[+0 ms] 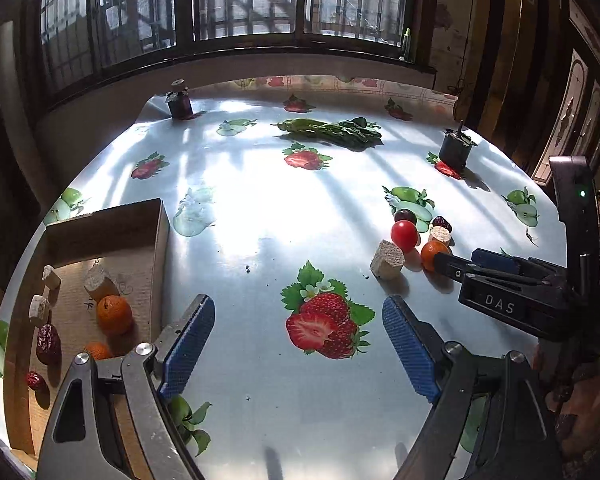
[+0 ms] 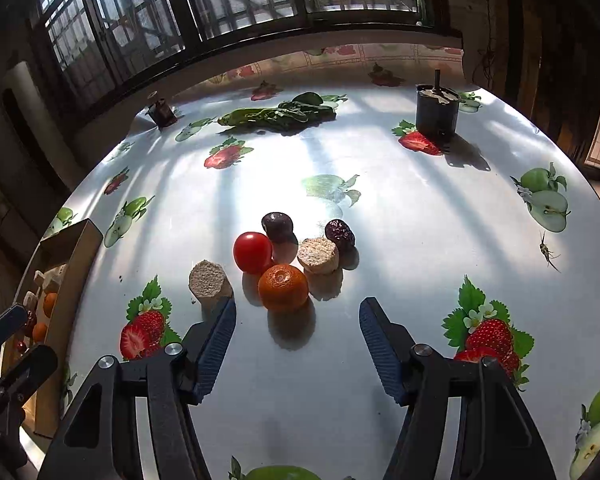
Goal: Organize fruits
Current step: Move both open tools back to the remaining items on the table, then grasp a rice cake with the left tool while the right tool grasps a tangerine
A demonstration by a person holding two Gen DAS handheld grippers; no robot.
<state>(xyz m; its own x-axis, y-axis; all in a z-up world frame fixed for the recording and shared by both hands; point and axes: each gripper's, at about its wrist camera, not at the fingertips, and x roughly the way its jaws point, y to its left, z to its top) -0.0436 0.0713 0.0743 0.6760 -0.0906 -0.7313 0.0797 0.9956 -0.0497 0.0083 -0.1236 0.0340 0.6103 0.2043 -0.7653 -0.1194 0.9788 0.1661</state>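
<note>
Loose fruit cluster sits mid-bench on the glossy fruit-print cloth: orange tangerine (image 2: 283,287) nearest the right tool, dimpled skin, round. Red tomato (image 2: 253,252) touching it just behind-left, smooth and shiny. Dark plum (image 2: 277,226) behind the tomato. Wrinkled red date (image 2: 339,234) back right. Two pale, porous cut cylinders: one (image 2: 318,255) between tangerine and date, another (image 2: 209,282) left of the tangerine, just beside the right tool's left finger.

Right tool (image 2: 298,312) spread, nothing between the fingers, tangerine just ahead of the gap. Left tool (image 1: 299,312) spread wide over bare bench (image 1: 260,220), empty.

Cardboard box (image 1: 162,236) at left edge of the bench holds two more tangerines (image 1: 114,314), dates, pale chunks.

Far side: leafy greens (image 2: 278,114), dark pot (image 2: 437,114) back right, small dark jar (image 2: 162,114) back left. Window bars behind.
</note>
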